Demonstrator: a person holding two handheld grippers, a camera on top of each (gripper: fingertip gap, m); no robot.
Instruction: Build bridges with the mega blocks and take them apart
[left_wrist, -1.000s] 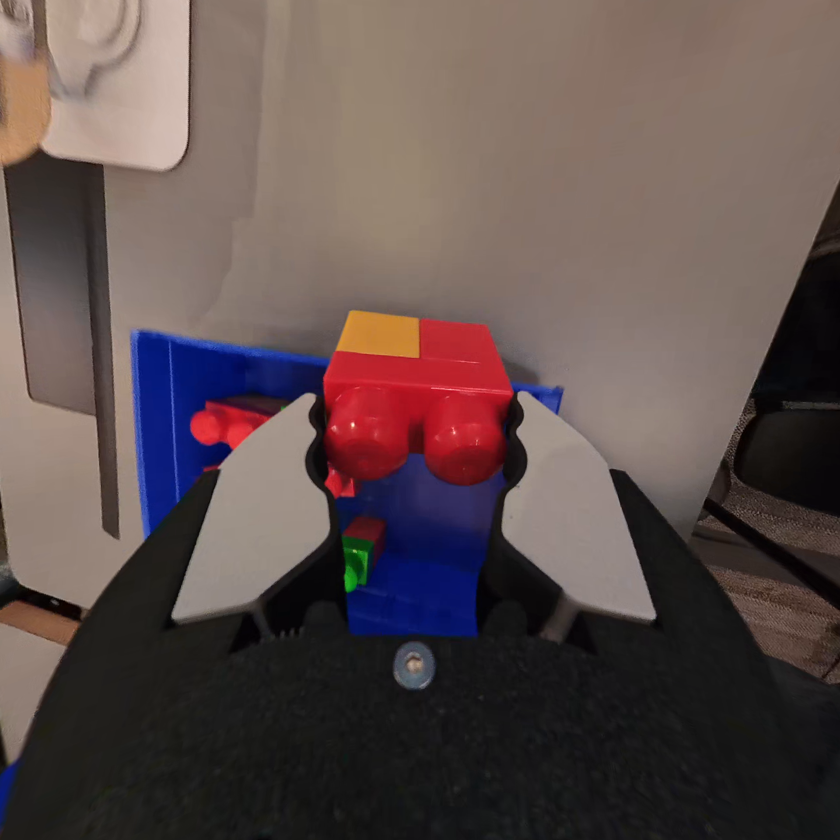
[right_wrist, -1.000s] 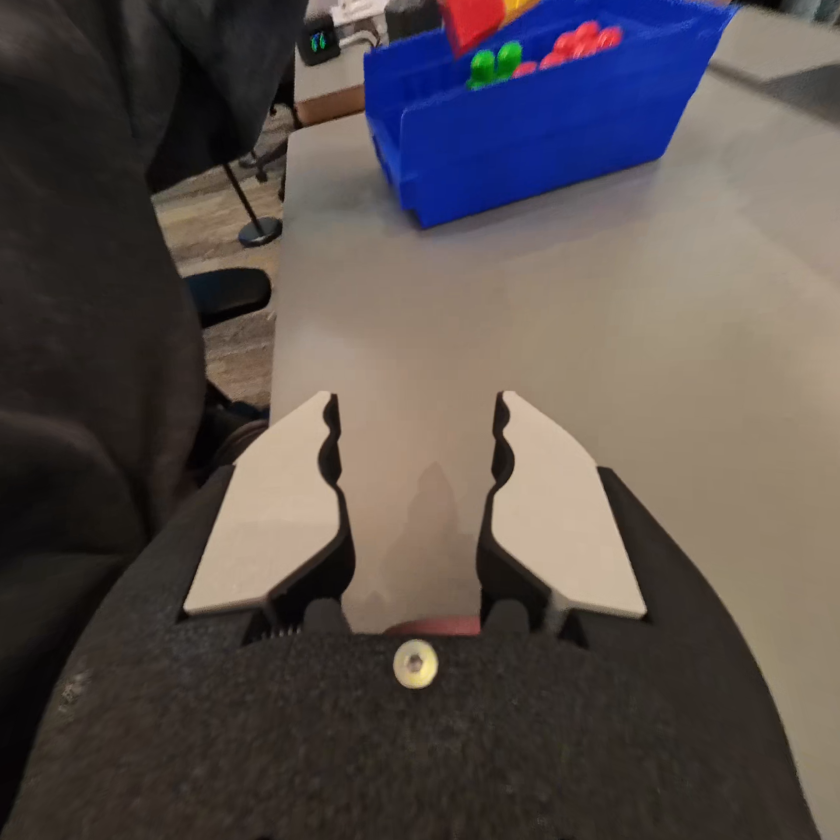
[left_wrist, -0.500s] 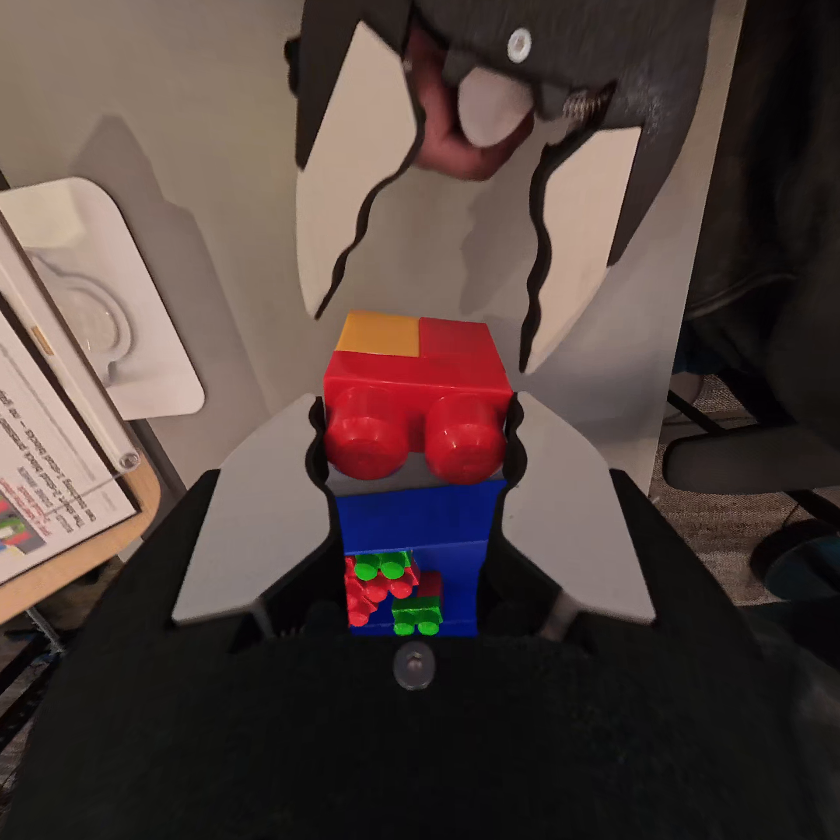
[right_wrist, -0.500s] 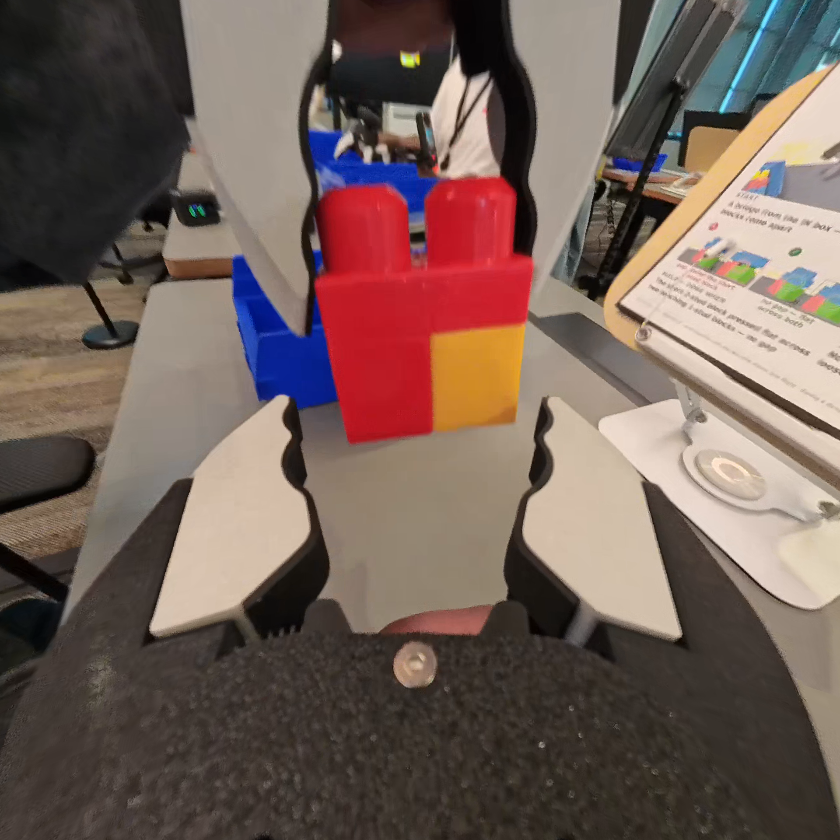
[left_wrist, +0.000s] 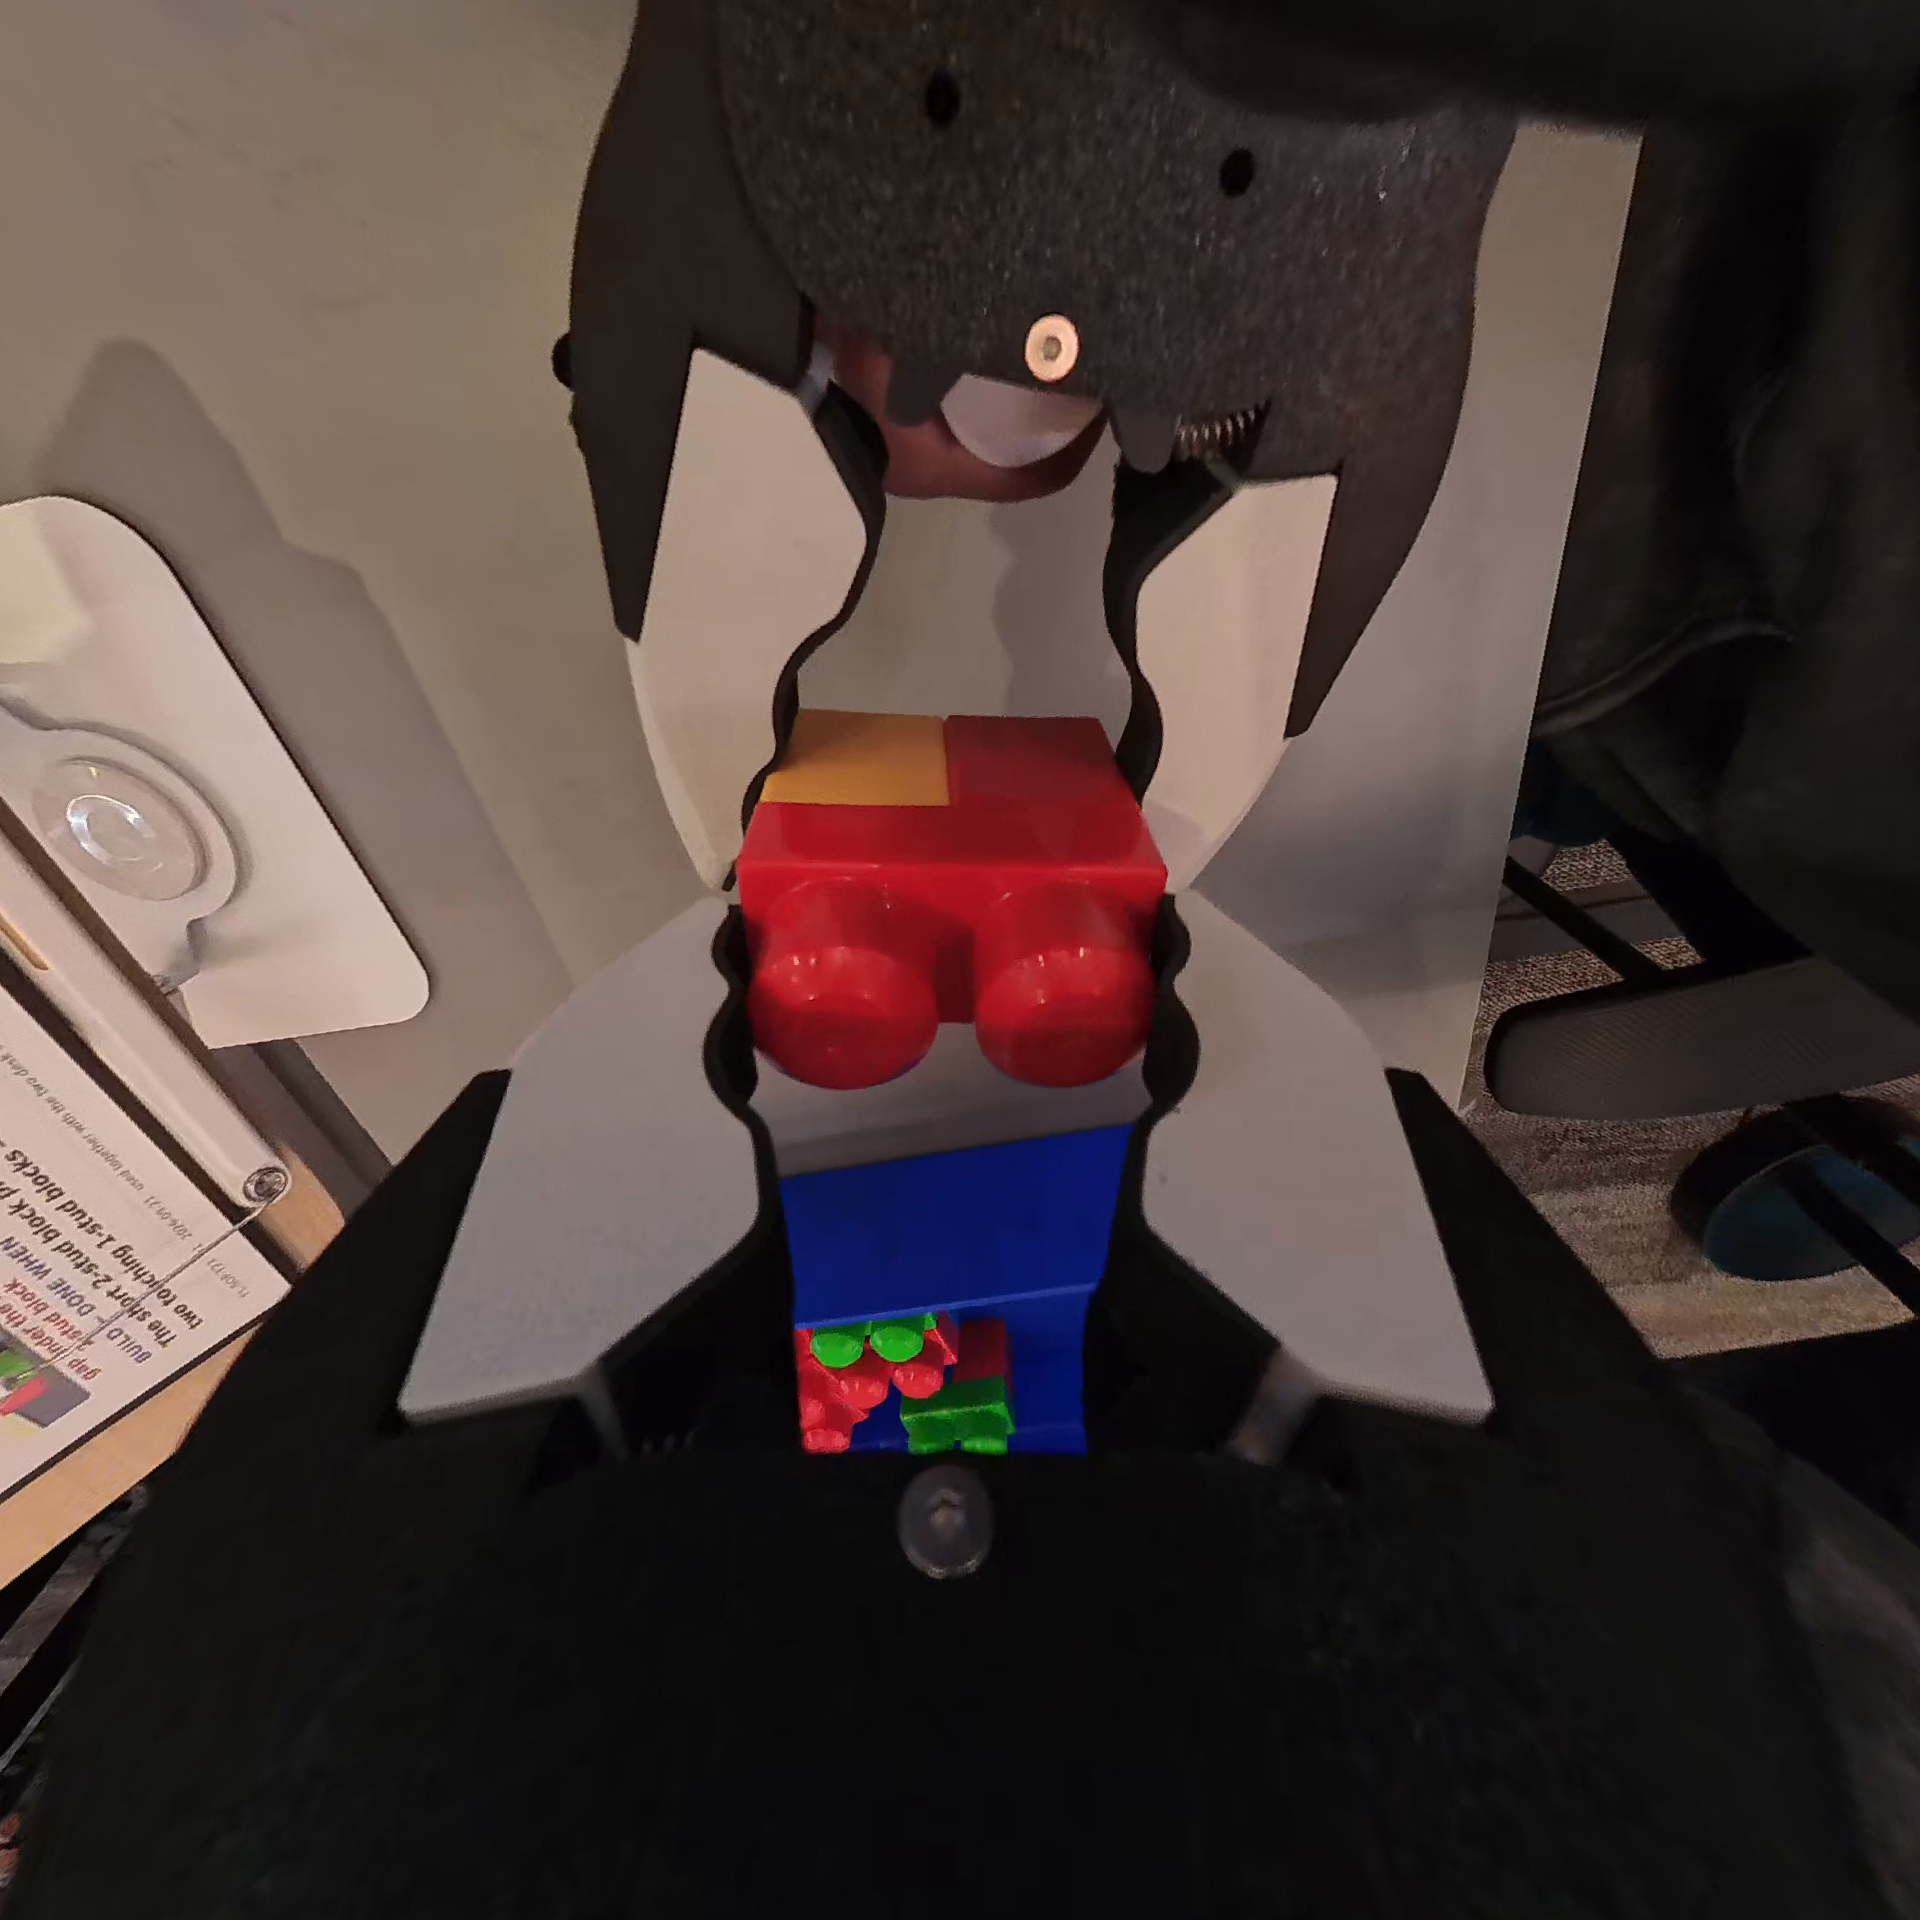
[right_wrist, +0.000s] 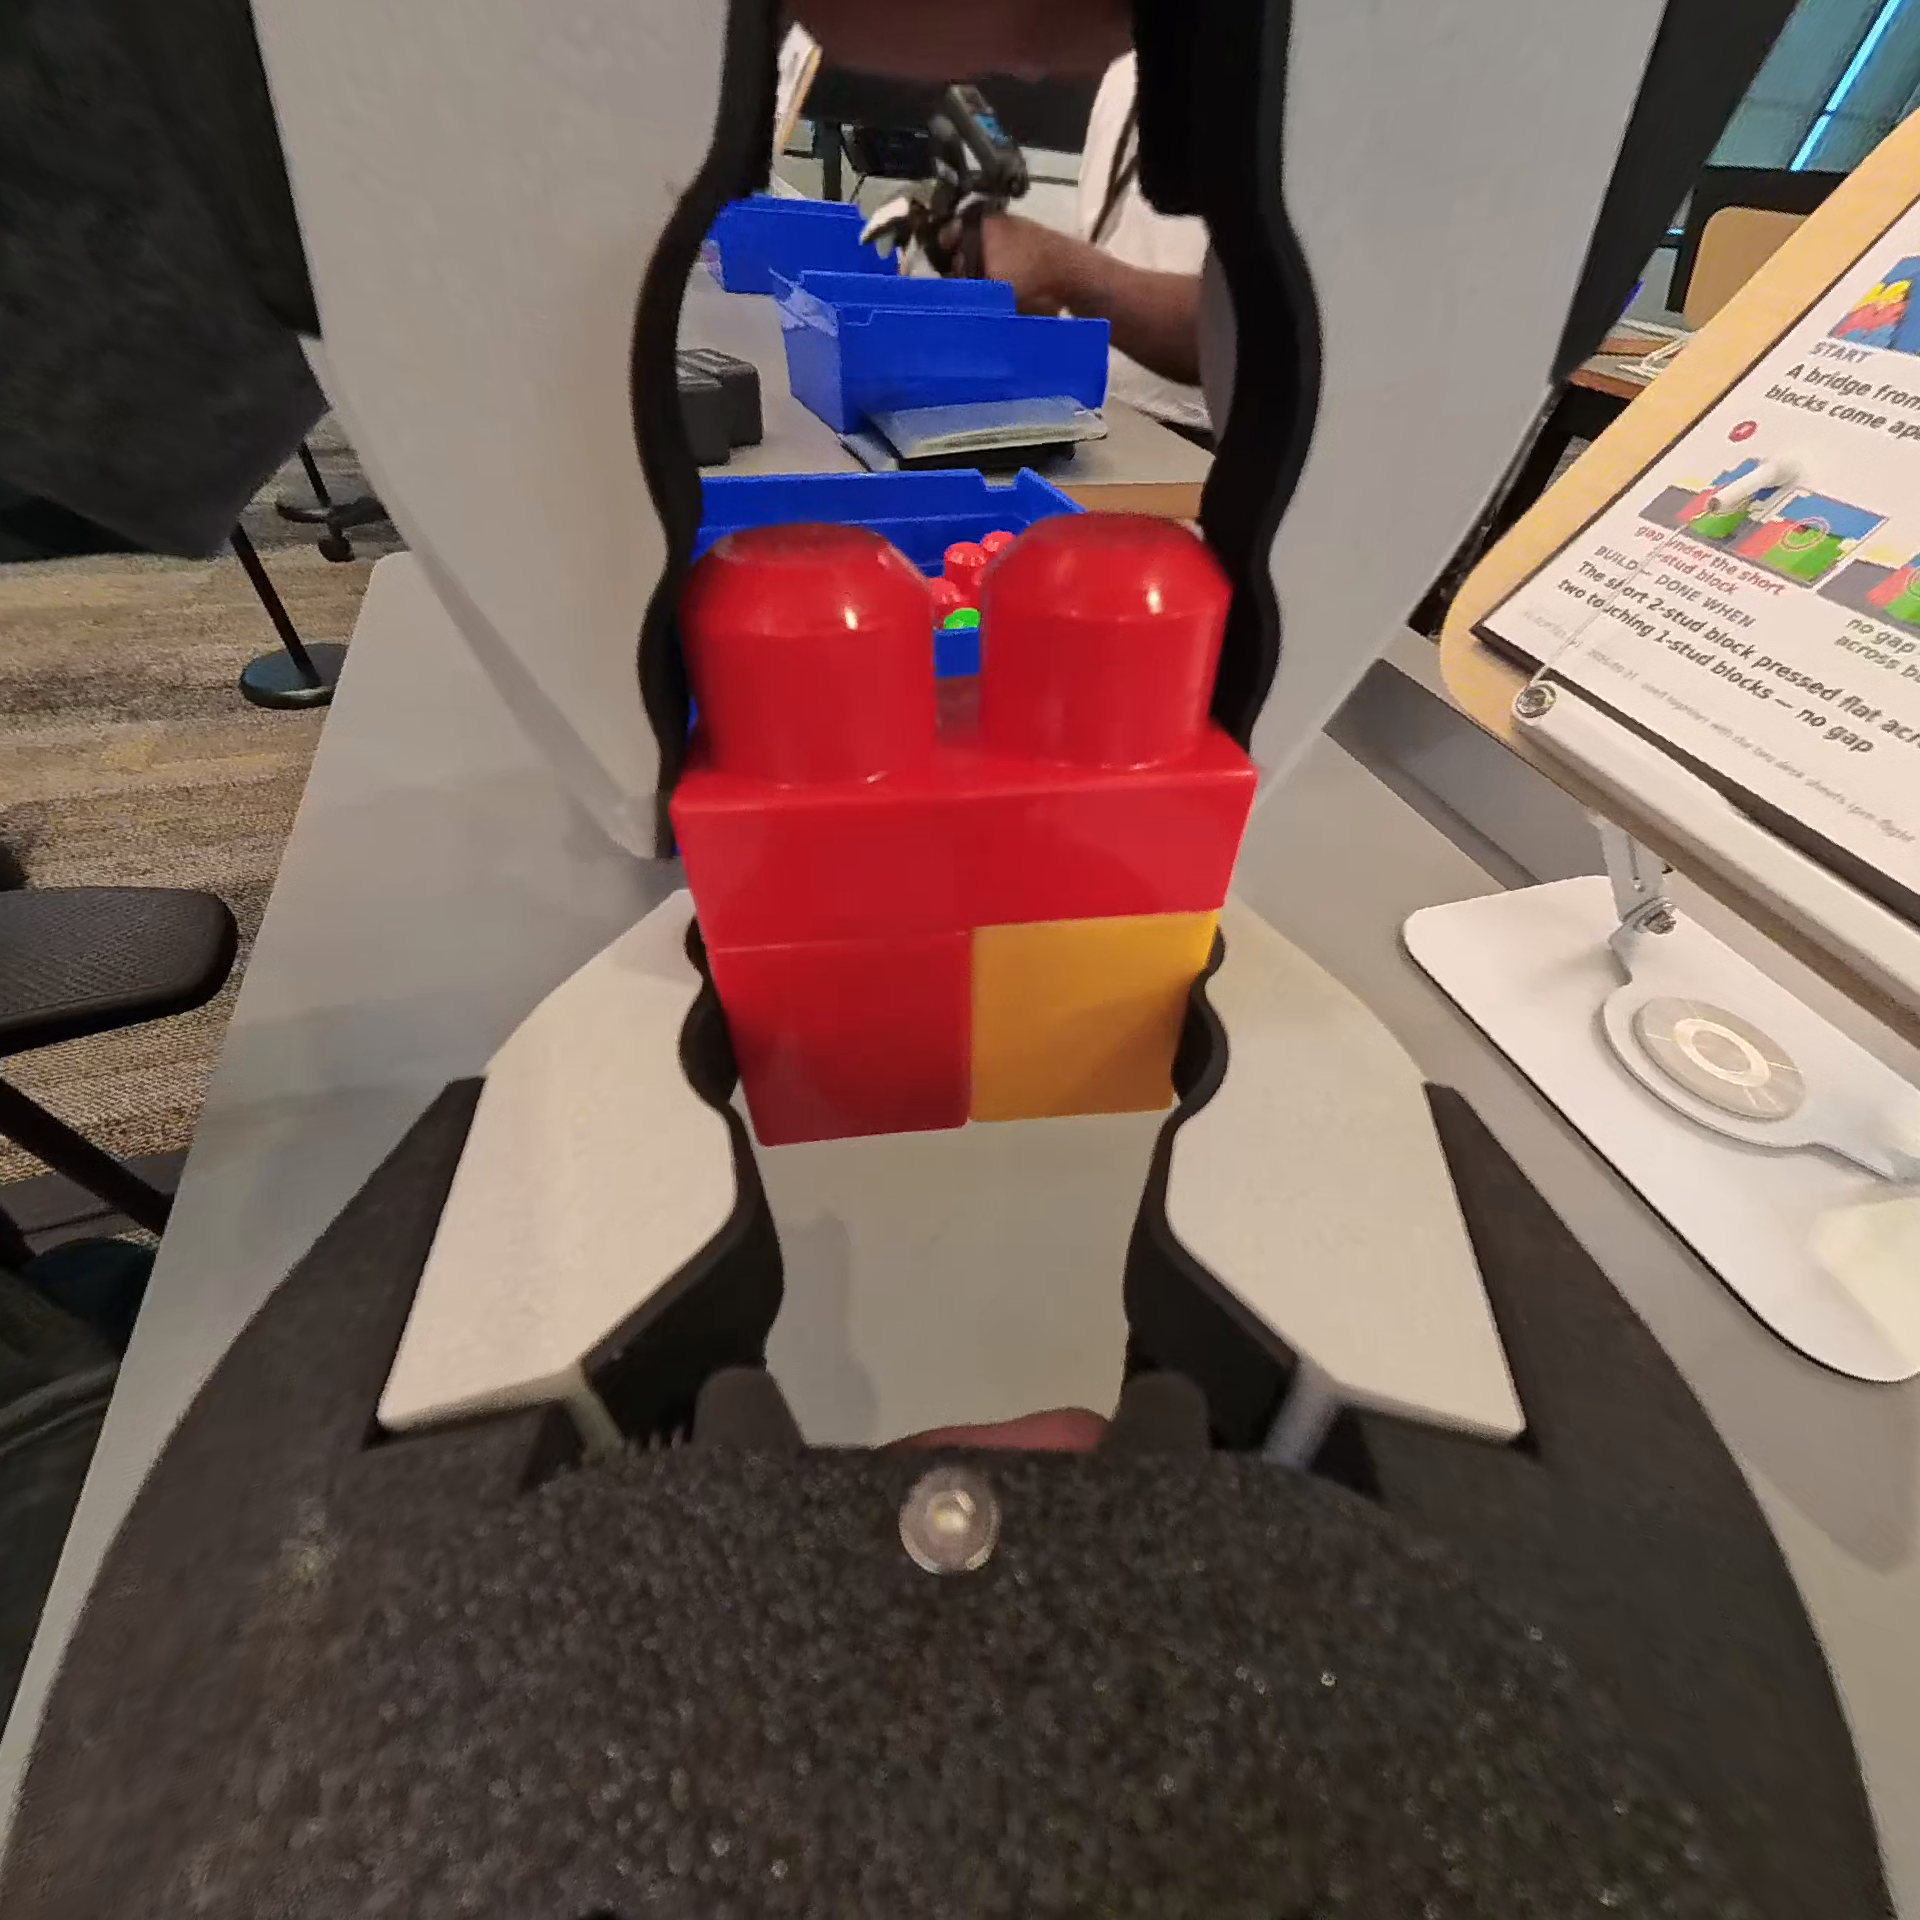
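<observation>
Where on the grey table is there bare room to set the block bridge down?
Bare grey table lies beneath the held block bridge, between the blue bin behind it and the right gripper. Right of that, the white stand base of the instruction board crowds the edge. The bin already holds loose blocks.

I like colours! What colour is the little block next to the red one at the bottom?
Yellow-orange. The small block shows best in the right wrist view.
</observation>
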